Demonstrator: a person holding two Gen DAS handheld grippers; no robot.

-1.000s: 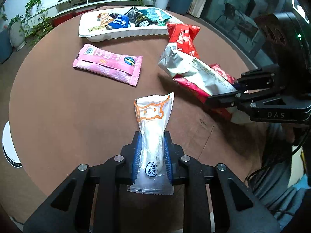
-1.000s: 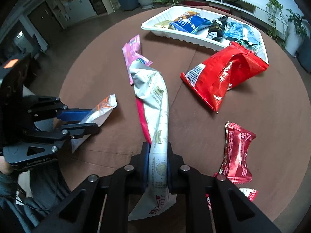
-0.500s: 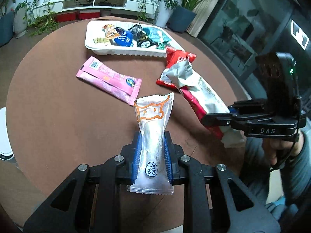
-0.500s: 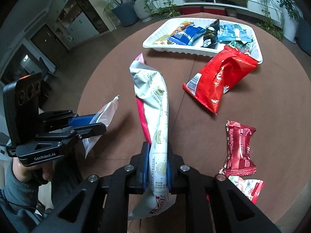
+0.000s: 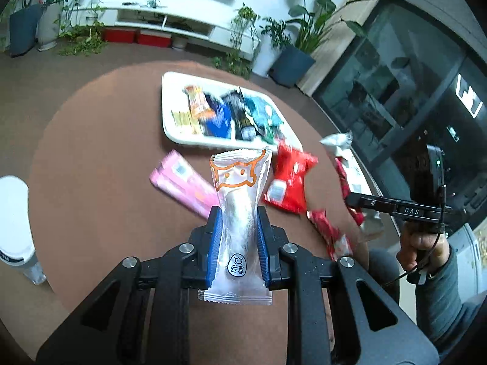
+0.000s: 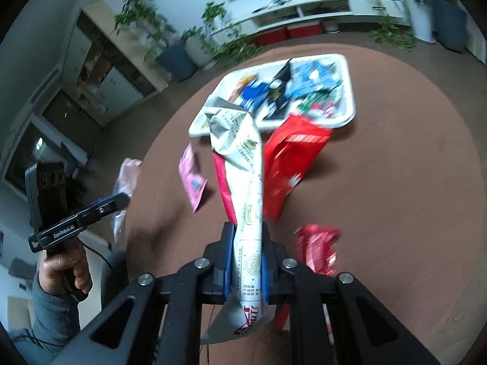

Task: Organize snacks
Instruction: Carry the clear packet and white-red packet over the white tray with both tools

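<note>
Two claws, left claw (image 5: 237,243) clamping a clear cat-print packet (image 5: 239,200), right claw (image 6: 247,261) a white pouch (image 6: 248,188), have risen. Both now near the white tray (image 5: 170,127), ready for drop-off.

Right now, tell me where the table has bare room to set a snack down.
Bare: the table left of the pink packet, and its right side in the right wrist view. Crowded: the white tray and the red bags beside it.

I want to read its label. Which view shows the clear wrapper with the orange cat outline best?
The left wrist view: the clear wrapper faces the camera, clamped in the left tool. The right wrist view shows only a blurred sliver of it, edge-on.
</note>
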